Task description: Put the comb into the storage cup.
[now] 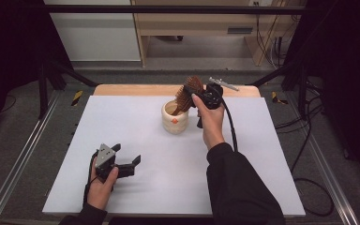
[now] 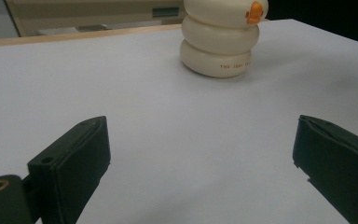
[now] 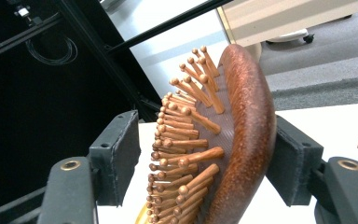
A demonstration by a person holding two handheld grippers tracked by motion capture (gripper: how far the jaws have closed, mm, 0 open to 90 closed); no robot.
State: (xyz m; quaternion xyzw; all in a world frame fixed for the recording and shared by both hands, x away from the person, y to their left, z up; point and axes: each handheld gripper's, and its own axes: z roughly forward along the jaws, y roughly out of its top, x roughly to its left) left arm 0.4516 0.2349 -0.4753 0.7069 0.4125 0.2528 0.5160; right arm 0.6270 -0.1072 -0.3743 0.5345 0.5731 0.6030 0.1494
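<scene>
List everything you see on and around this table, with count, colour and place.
hairbrush: one, brown wood with peg bristles, handle down in the cup, head between the right tool's jaws
cup: one, cream, ringed, orange mark, far middle of the table
table: one, white top, wooden far edge
cabinet: one, white, on the floor beyond the table
left tool: one, black, open, low over the near left of the table
right tool: one, black, beside the cup

1 wooden hairbrush (image 1: 189, 93) – many round-tipped pins, 1 cream ringed cup (image 1: 175, 118), 2 handheld grippers – left gripper (image 1: 127, 164), right gripper (image 1: 198, 96), 1 white table (image 1: 168, 187)
</scene>
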